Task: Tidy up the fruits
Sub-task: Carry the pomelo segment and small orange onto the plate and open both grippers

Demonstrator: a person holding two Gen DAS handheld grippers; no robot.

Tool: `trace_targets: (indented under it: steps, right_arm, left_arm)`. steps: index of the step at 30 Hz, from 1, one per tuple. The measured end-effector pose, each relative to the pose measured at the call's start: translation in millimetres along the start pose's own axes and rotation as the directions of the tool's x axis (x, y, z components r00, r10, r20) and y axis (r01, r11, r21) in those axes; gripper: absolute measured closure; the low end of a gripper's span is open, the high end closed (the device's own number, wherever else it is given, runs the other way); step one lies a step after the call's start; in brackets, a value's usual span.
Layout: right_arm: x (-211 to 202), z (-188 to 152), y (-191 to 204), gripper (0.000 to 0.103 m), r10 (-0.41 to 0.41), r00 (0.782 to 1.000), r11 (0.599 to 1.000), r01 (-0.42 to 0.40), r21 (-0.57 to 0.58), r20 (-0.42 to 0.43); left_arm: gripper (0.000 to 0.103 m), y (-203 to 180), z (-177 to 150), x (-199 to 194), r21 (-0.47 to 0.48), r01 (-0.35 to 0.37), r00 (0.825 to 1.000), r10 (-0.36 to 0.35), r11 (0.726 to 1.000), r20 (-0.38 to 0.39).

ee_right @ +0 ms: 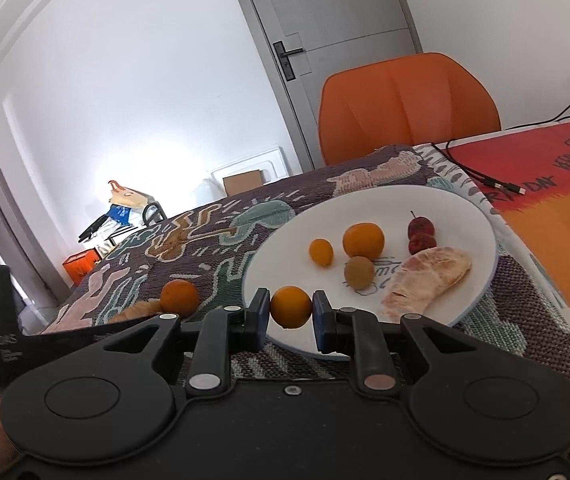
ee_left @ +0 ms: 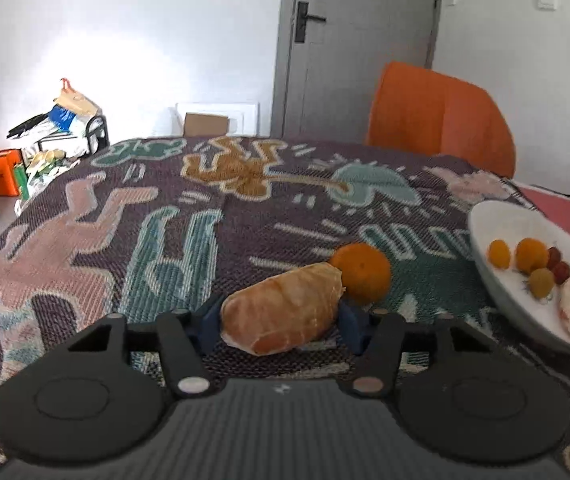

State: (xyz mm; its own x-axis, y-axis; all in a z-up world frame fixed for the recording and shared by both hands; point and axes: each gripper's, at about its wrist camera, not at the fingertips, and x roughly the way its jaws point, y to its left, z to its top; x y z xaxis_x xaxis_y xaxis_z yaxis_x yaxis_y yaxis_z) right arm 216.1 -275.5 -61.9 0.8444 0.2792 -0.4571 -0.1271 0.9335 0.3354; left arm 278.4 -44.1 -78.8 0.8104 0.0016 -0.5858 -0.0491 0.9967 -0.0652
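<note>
My left tool (ee_left: 281,326) is clamped on a peeled citrus segment (ee_left: 283,314), held above the patterned cloth (ee_left: 133,240) on the counter. An orange (ee_left: 363,272) lies on the cloth just behind the segment. My right tool (ee_right: 291,312) grips a small orange fruit (ee_right: 291,306) over the near rim of the white plate (ee_right: 285,248). The plate carries one orange (ee_right: 363,240), a smaller orange fruit (ee_right: 321,252), a brownish-yellow fruit (ee_right: 359,272), two red fruits (ee_right: 420,234) and a peeled segment (ee_right: 425,276).
</note>
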Motion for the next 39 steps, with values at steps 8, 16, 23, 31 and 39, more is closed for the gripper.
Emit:
trace_targets:
  steps: [8, 16, 23, 31, 39]
  right_arm:
    - [-4.0, -2.2, -8.0, 0.082, -0.007, 1.000, 1.000, 0.006, 0.027, 0.009]
    - [-10.3, -0.9, -17.4, 0.072, -0.021, 0.999, 0.999, 0.020, 0.040, 0.030]
    - [-21.8, -6.3, -30.3, 0.063, -0.040, 0.999, 0.997, 0.037, 0.072, 0.038]
    - [-34.0, -9.6, -46.9, 0.058, -0.071, 0.996, 0.992, 0.065, 0.110, 0.056]
    - [-37.9, -13.2, -57.8, 0.054, -0.133, 0.990, 0.983, 0.126, 0.131, 0.049]
  left_arm:
    - [0.045, -17.6, 13.7, -26.9, 0.027, 0.097, 0.994, -0.098, 0.995, 0.042]
    - [0.045, -50.0, 20.1, -39.1, 0.067, 0.199, 0.978, -0.202, 0.978, 0.050]
    - [0.045, -77.2, 19.9, -36.7, 0.115, 0.250, 0.966, -0.255, 0.961, 0.033]
    - [0.045, -101.7, 19.3, -32.3, 0.158, 0.298, 0.952, -0.304, 0.941, 0.021]
    - [0.044, -121.9, 25.4, -28.5, 0.183, 0.334, 0.939, -0.344, 0.925, 0.024]
